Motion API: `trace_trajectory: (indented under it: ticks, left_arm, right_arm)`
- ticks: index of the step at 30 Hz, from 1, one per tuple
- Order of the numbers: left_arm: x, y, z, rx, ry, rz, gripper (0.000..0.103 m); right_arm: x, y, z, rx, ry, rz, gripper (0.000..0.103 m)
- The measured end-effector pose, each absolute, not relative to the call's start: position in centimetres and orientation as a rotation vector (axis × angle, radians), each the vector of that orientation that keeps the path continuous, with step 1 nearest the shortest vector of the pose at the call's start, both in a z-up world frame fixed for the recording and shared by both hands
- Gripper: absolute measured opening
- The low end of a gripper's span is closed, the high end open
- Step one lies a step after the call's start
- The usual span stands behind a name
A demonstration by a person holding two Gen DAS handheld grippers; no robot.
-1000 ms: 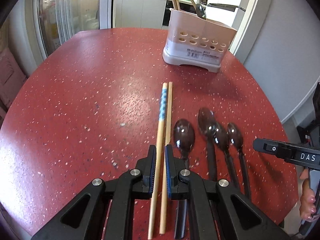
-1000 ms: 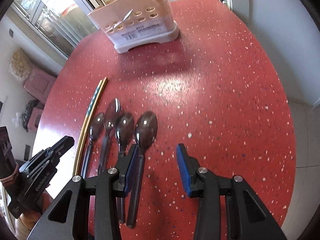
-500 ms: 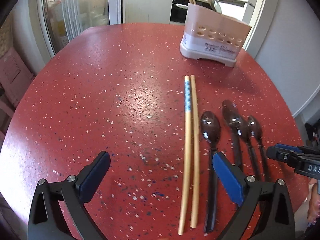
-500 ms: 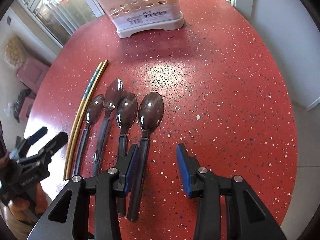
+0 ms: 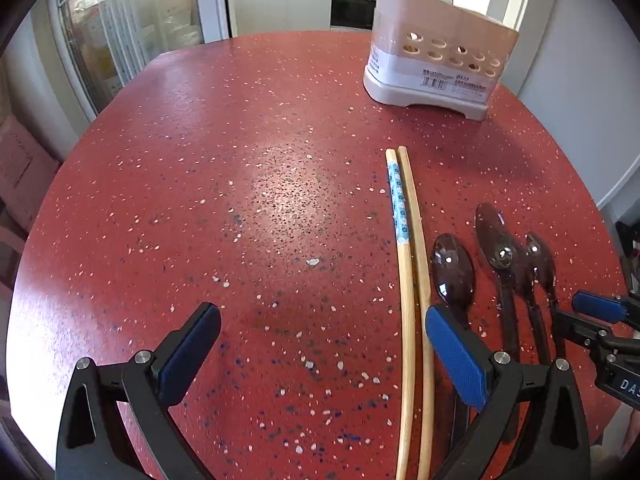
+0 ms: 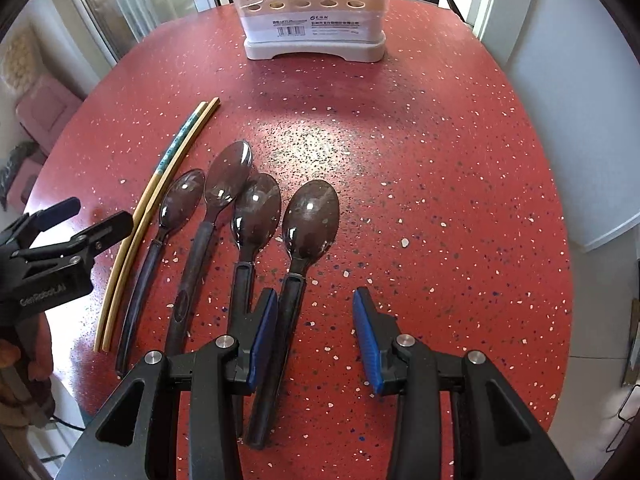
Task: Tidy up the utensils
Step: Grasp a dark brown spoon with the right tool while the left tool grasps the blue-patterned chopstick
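The red speckled surface (image 6: pixel 440 160) carries everything: a white utensil holder (image 6: pixel 314 12) stands at its far side, and nearer the person lie two chopsticks (image 5: pixel 408 260) side by side, touching, with four dark spoons (image 6: pixel 248 216) in a row just to their right. All of them lie lengthwise, handles toward the person and bowls or tips toward the holder.

The right gripper (image 6: pixel 316 336) sits low over the handle end of the spoon row, its fingers (image 6: pixel 366 336) spread partway and holding nothing. The rightmost spoon (image 6: pixel 310 220) has its handle running straight back between those fingers, hard against the left one, so its long axis lines up with the gripper's reach; it looks the likeliest next pick.

The left gripper (image 5: pixel 320 356) hovers beside the chopsticks with its fingers (image 5: pixel 456 356) spread wide, also empty. The chopsticks run just inside its right finger, well off centre, so that hand would need to shift rightward before closing.
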State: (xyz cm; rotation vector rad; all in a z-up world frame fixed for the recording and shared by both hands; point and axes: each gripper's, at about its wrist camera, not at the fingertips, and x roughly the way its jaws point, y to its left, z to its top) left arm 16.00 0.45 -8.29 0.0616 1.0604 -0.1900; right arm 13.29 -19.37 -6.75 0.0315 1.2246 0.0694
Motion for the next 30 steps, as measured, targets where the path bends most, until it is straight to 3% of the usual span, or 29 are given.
trace_trajectory:
  ticks: [24, 27, 30]
  left_arm:
    - [19.9, -2.5, -8.9, 0.175, 1.152, -0.267, 0.103]
    - [20.1, -2.7, -8.5, 0.2, 1.179, -0.319, 0.103]
    - [20.3, -4.0, -8.1, 0.241, 1.197, -0.368, 0.097]
  right_arm:
    - [14.9, -18.1, -7.0, -0.045, 1.3, 0.079, 0.042]
    - [15.2, -18.2, -7.0, -0.064, 1.318, 0.095, 0.034]
    - [15.5, -18.7, -6.9, -0.077, 1.327, 0.118, 0.014]
